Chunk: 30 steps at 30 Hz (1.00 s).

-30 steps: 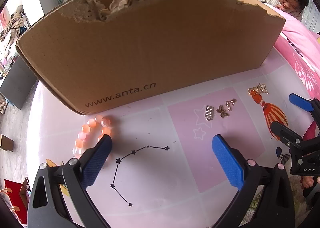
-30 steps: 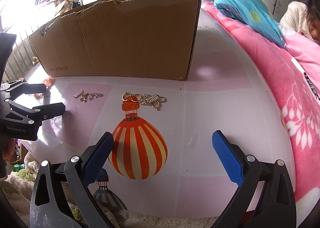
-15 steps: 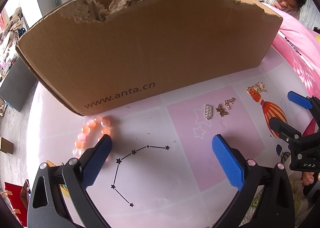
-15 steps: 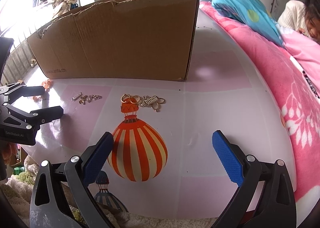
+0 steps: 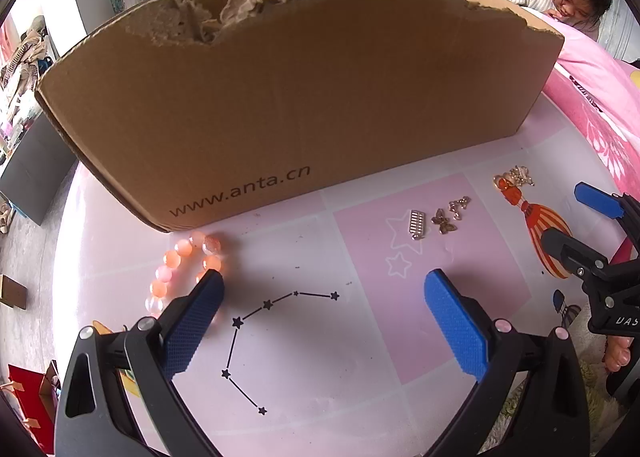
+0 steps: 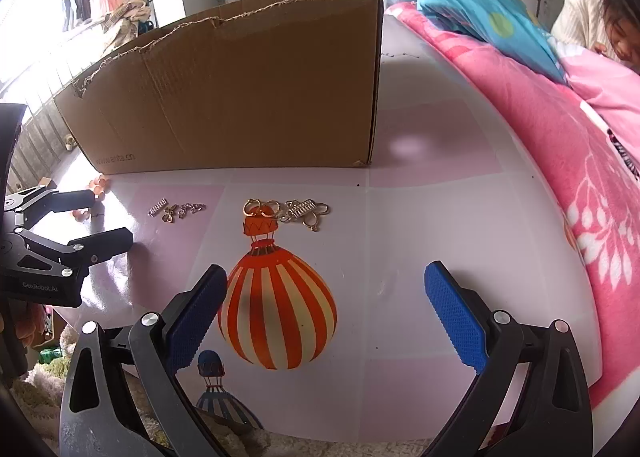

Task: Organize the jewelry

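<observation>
Left gripper (image 5: 323, 299) jaws spread wide, empty. Its left finger covers the near end of the orange bead bracelet (image 5: 182, 263). Ahead and right of the jaws: small gold charms (image 5: 438, 219), shapes hard to read. Right gripper (image 6: 326, 295) jaws also wide apart, empty; a gold ring cluster (image 6: 286, 211) lies ahead between them. Beyond, a torn cardboard box (image 5: 288, 105), interior hidden.

cardboard box (image 5: 304, 97) reads "www.anta.cn"; left gripper (image 6: 60, 225) body "genrobot.ai".
</observation>
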{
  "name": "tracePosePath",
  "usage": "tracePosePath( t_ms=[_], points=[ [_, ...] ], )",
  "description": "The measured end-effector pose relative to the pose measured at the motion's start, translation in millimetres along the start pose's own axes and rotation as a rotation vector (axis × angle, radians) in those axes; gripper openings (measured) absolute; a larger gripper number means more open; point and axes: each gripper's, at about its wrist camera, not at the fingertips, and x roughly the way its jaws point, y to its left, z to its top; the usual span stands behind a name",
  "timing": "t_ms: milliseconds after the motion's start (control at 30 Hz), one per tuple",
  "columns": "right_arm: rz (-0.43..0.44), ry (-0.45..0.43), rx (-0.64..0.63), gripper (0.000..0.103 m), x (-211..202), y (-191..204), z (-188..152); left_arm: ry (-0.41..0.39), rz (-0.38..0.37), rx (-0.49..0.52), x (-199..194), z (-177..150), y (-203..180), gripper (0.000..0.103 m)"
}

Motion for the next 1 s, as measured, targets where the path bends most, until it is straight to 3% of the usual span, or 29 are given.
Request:
tracePosePath(
  t_ms=[1000],
  points=[
    [0.028,-0.010,-0.070,0.095,3.1,4.8,-0.1,-0.013,0.001,0.000,1.6,2.0,-3.2,0.099]
  ],
)
